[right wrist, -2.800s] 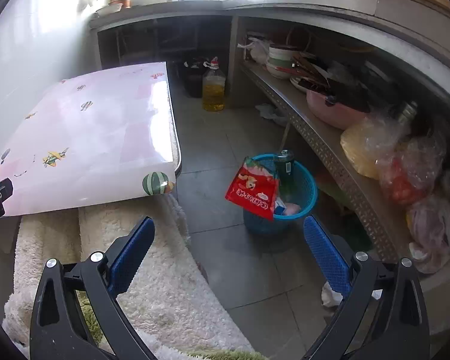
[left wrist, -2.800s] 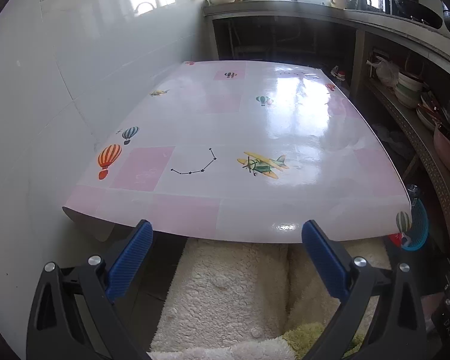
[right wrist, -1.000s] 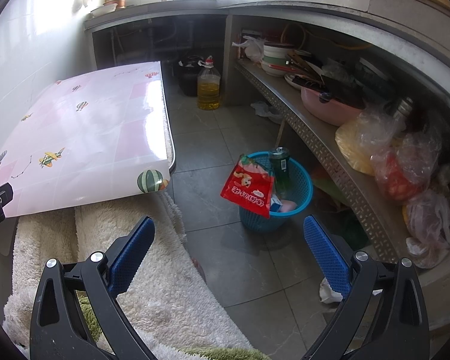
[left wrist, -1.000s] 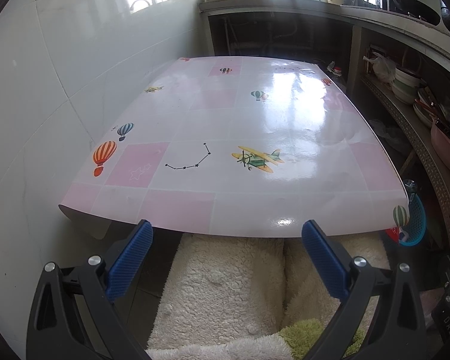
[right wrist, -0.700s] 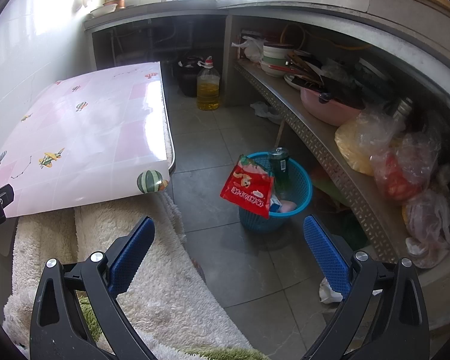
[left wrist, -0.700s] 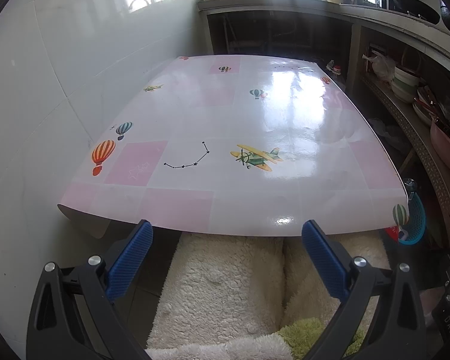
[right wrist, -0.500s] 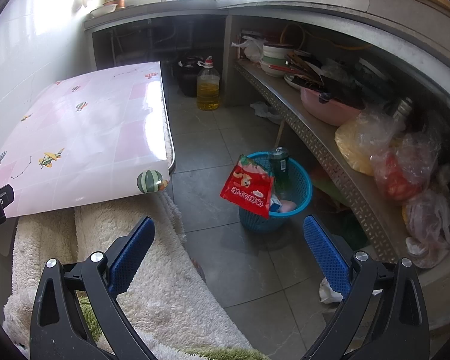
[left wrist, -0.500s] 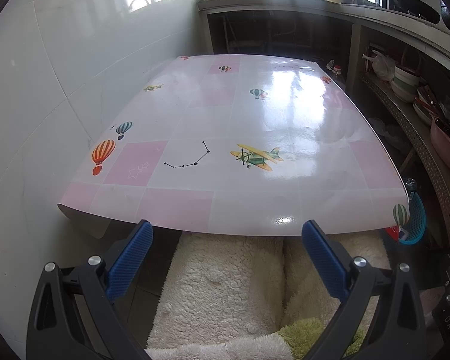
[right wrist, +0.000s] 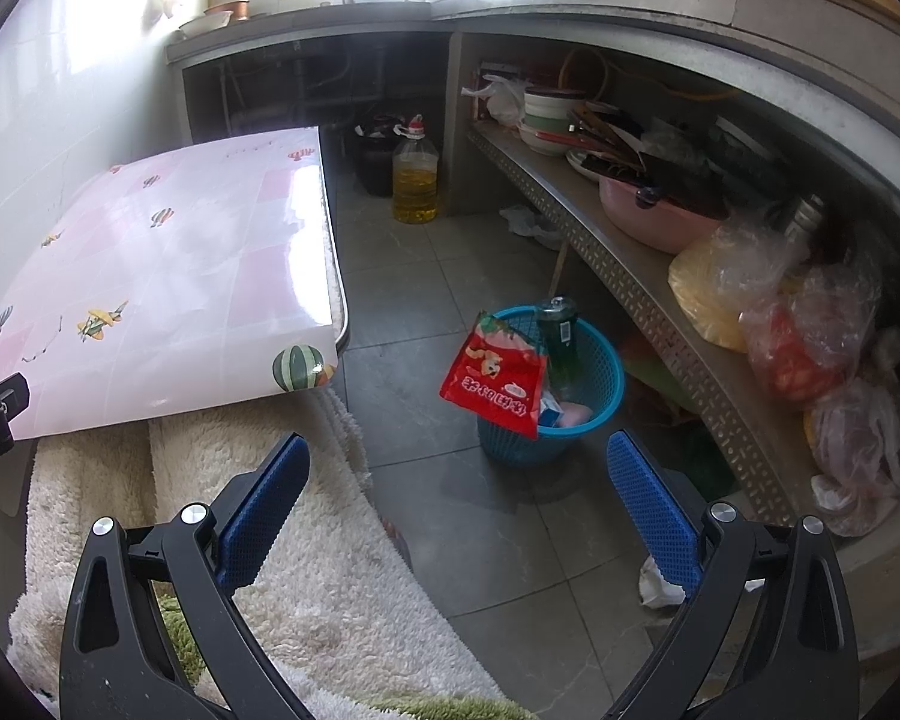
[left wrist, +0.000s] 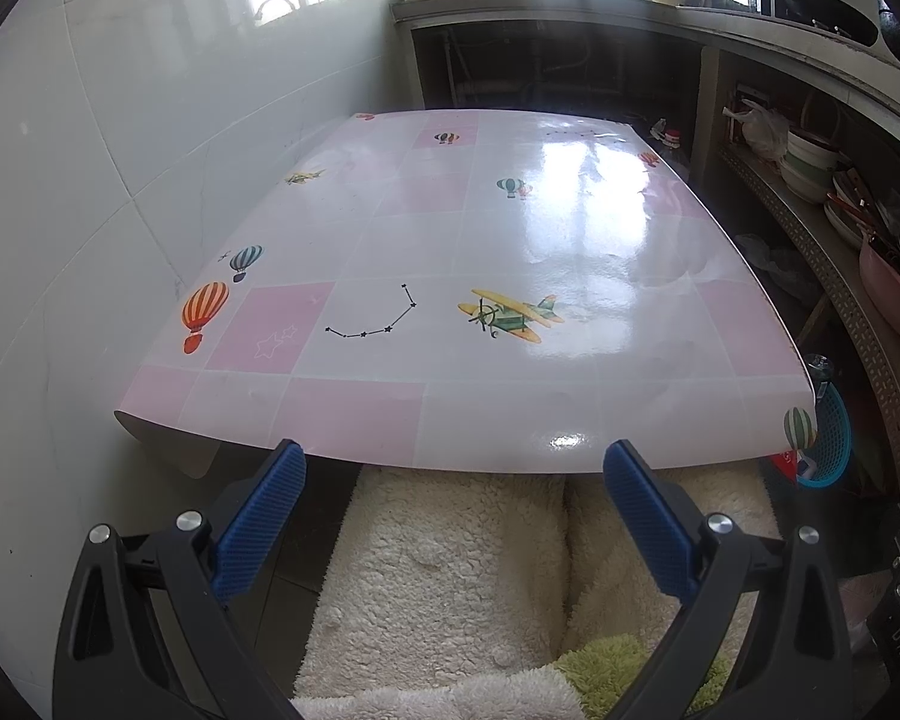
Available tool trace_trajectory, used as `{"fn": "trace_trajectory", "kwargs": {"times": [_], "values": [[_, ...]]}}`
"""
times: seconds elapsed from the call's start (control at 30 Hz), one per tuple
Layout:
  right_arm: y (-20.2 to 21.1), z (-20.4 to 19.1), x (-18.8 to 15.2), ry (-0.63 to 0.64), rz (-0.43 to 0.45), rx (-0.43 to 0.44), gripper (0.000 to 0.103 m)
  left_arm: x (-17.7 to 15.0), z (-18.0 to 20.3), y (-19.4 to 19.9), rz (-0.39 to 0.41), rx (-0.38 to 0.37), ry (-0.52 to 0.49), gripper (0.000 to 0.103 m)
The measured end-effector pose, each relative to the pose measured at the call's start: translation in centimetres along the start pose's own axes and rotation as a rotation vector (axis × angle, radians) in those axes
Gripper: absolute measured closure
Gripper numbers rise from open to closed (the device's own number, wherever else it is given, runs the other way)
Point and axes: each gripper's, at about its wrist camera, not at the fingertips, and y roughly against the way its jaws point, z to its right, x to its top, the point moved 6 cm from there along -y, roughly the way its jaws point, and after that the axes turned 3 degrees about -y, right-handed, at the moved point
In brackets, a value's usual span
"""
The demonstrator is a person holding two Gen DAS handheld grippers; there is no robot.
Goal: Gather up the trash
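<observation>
Both views low, sharing table (left wrist: 450,276) corner.

From my feed, the low table with its glossy pink-and-white checked cover (left wrist: 510,252) (printed with balloons and a small aeroplane) carries nothing on top. Beside it, the grey tiled floor (right wrist: 426,276) holds a round blue plastic mesh basket (right wrist: 606,372), a clear jug of yellow oil (right wrist: 415,183) farther back, and a shaggy cream rug (right wrist: 306,546) reaching under the table's near edge. The perforated metal shelf (right wrist: 660,324) bears a pink basin (right wrist: 654,216), stacked bowls (right wrist: 549,114) and knotted plastic bags (right wrist: 810,330).
</observation>
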Motion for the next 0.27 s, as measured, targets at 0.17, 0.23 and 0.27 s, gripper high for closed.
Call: {"fn": "trace_trajectory", "kwargs": {"times": [0.17, 0.23, 0.27], "values": [[-0.04, 0.01, 0.15, 0.001, 0.001, 0.0, 0.007, 0.05, -0.05, -0.22, -0.009, -0.009, -0.002, 0.005], [-0.05, 0.03, 0.19, 0.001, 0.001, 0.0, 0.007, 0.09, -0.12, -0.29, -0.01, -0.01, -0.002, 0.006], [-0.03, -0.02, 0.12, 0.0, 0.001, -0.001, 0.007, 0.09, -0.1, -0.29, -0.01, -0.011, -0.002, 0.005]]}}
